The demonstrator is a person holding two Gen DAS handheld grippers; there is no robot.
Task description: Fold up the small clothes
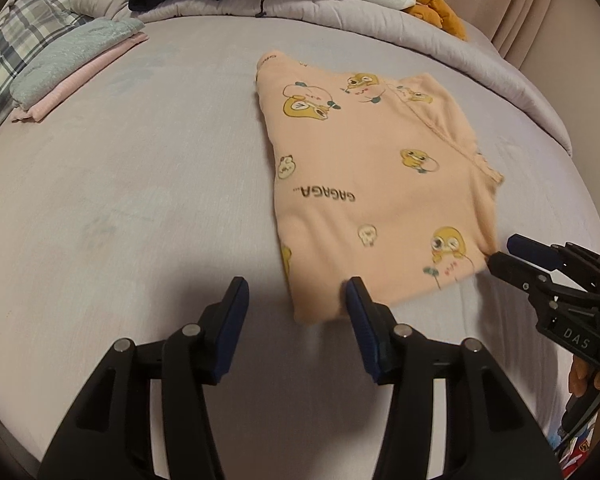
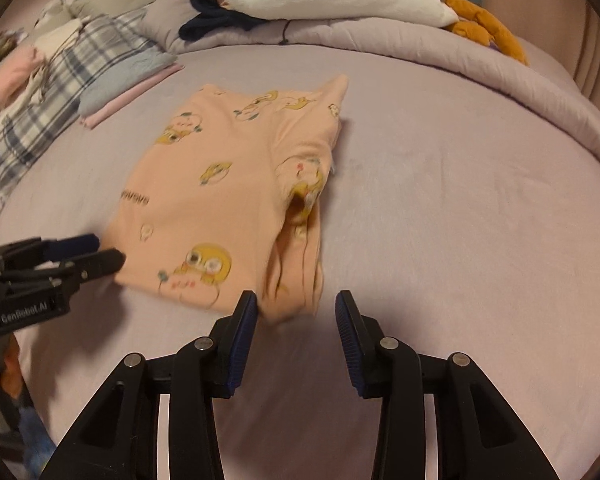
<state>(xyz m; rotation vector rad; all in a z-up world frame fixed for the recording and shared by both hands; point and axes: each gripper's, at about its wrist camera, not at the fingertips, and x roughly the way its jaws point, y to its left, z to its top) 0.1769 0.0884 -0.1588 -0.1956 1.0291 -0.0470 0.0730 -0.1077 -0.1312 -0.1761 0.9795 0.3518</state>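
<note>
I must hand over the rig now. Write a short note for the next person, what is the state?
Left gripper: open, empty, at the near corner of the peach garment.
Right gripper: open, empty, at the garment's other near corner.
The garment lies folded on the lilac bed sheet. A stack of folded clothes lies at the far left.
Done: main folds, it seems.
Left: probably a last fold, then move it to the stack.

peach duck-print garment (image 1: 372,184), lilac bedsheet (image 1: 140,184)

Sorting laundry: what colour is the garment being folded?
Peach garment with yellow cartoon ducks; left wrist view.
</note>
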